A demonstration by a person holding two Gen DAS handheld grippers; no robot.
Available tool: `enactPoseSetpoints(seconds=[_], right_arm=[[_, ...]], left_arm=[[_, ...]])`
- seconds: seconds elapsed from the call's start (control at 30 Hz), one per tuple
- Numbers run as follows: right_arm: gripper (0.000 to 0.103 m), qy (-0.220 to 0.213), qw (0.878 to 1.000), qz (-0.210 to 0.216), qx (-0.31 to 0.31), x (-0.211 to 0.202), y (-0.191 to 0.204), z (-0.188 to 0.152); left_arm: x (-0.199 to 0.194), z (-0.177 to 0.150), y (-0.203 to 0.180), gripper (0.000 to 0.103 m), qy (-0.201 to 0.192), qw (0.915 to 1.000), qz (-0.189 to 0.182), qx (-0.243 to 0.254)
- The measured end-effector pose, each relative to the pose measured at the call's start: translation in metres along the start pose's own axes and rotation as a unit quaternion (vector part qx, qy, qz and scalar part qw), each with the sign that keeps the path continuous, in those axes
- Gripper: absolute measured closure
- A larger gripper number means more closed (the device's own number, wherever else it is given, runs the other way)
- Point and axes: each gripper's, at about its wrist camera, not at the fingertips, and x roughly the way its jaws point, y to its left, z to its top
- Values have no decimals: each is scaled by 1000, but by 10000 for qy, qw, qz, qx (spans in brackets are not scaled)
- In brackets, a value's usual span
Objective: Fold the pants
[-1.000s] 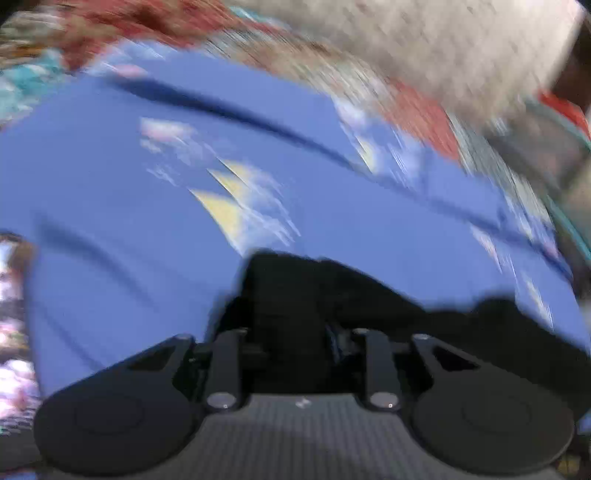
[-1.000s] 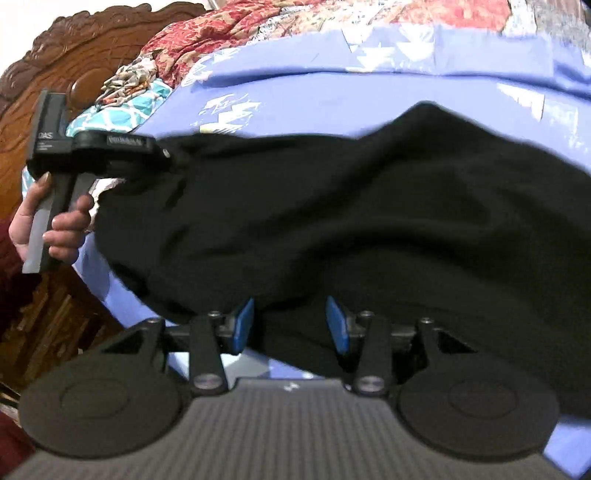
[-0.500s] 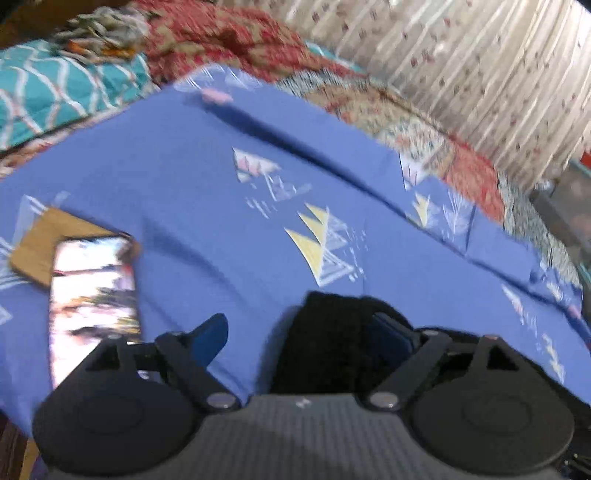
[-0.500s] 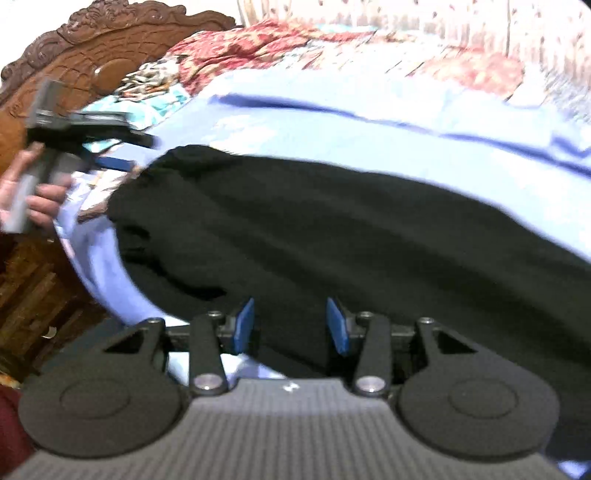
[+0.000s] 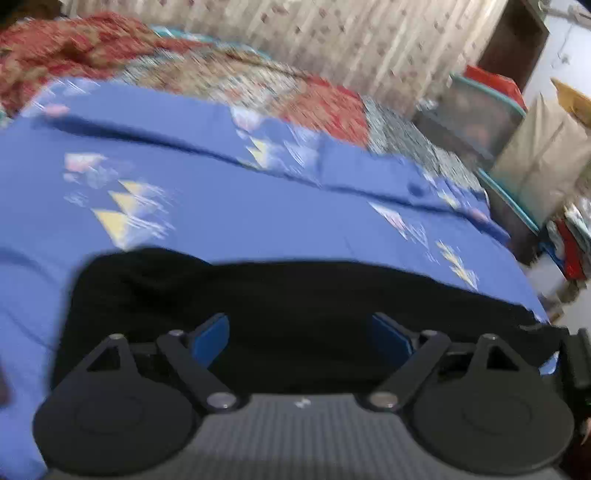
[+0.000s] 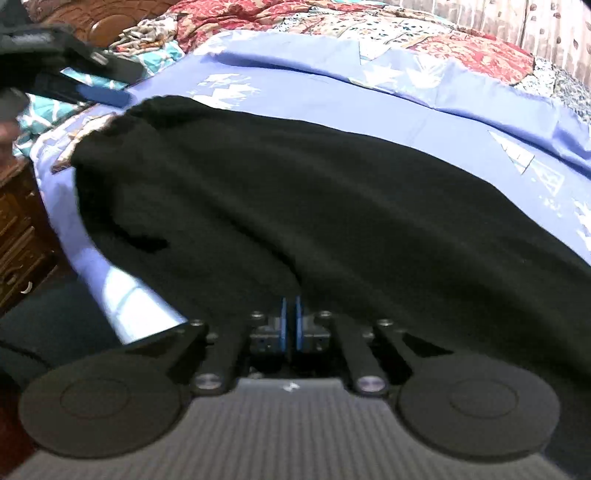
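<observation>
The black pants lie spread flat across the blue bedsheet near the bed's front edge. The right gripper has its 2 blue pads pressed together, pinching the pants' near hem. The left gripper hangs above the pants, jaws spread wide, holding nothing.

- Left wrist cam: low, close over black pants, facing across bed toward curtain.
- Right wrist cam: close at pants' near edge, facing headboard.
- Shared: pants, blue sheet.
</observation>
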Motion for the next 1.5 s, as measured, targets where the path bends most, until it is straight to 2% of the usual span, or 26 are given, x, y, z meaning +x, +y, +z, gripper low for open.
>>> enactPoseSetpoints(seconds=[0.07,0.17,0.23,0.27,0.3,0.37,0.4,0.5,0.6,0.67,0.7,0.77,0.83,0.87,0.9,0.97,1.03,1.07,1.1,1.13,1.17,1.27,1.3,1.4,1.47,1.5], right_arm=[[96,-113,9997,217,60,-14,6,-3],[95,-185,9993,147,296,-18,5,-17],[94,-219,9973,83,698,-8,-6,-28],[94,-321,9952,167,906,-7,-10,-30],[91,-338,9932,255,1080,-9,-13,-29],[75,-593,9879,365,1385,-22,-25,-29],[63,-841,9846,257,1509,-33,-33,-32],[62,-1423,9664,-241,2128,-70,-71,-53],[62,-1969,9325,-967,2870,-117,-114,-90],[61,-2321,8990,-1543,3378,-152,-138,-119],[60,-2508,8784,-1802,3648,-170,-148,-134],[56,-2933,8258,-2309,4227,-207,-169,-166],[42,-3126,7736,-2887,4696,-231,-187,-186],[39,-3197,7492,-3087,4912,-240,-199,-194],[32,-3200,7358,-3132,5081,-245,-211,-199],[29,-3166,7215,-2990,5383,-249,-240,-202],[32,-2947,7243,-2853,5543,-246,-269,-193],[44,-2658,7343,-2785,5592,-240,-280,-192],[91,-2363,7483,-2644,5606,-233,-293,-186],[90,-2258,7557,-2493,5619,-231,-296,-182],[91,-2385,7614,-2418,5521,-235,-298,-174],[91,-3185,7908,-1953,4848,-264,-294,-140],[91,-3555,7927,-1682,4658,-274,-294,-133],[90,-4443,7869,-1075,4147,-294,-296,-125],[90,-4476,7903,-1207,4006,-287,-297,-137],[90,-4318,7865,-1309,4218,-278,-299,-154]], left_arm=[[15,-5,-11,17,186,9997,-135,59],[42,-16,-16,17,560,9983,-47,141],[67,-29,-14,19,1063,9934,362,233],[81,-38,-12,25,1348,9881,665,320],[82,-43,-14,24,1293,9876,728,520],[76,-48,-23,24,1239,9851,839,845],[74,-48,-26,22,1269,9840,872,899],[65,-42,-33,20,1263,9841,822,943],[59,-31,-57,18,1099,9861,625,1077],[61,-23,-78,16,1008,9866,469,1198],[65,-20,-87,16,1004,9864,396,1241],[78,-15,-109,16,1049,9858,220,1291],[94,-11,-126,16,1187,9849,-1,1257],[105,-9,-135,16,1265,9840,-98,1247],[114,-8,-145,16,1335,9829,-185,1257],[131,-11,-164,16,1402,9806,-331,1330],[145,-15,-179,19,1476,9787,-424,1362],[156,-19,-186,24,1546,9776,-446,1354],[162,-24,-190,29,1641,9763,-416,1347],[168,-29,-193,31,1717,9753,-309,1356],[168,-32,-194,32,1734,9749,-210,1383],[162,-34,-197,32,1661,9754,-149,1440],[160,-33,-196,32,1637,9765,-149,1390],[157,-30,-191,32,1505,9817,-44,1165],[160,-29,-192,32,1490,9824,48,1124],[162,-31,-192,31,1526,9815,116,1153]])
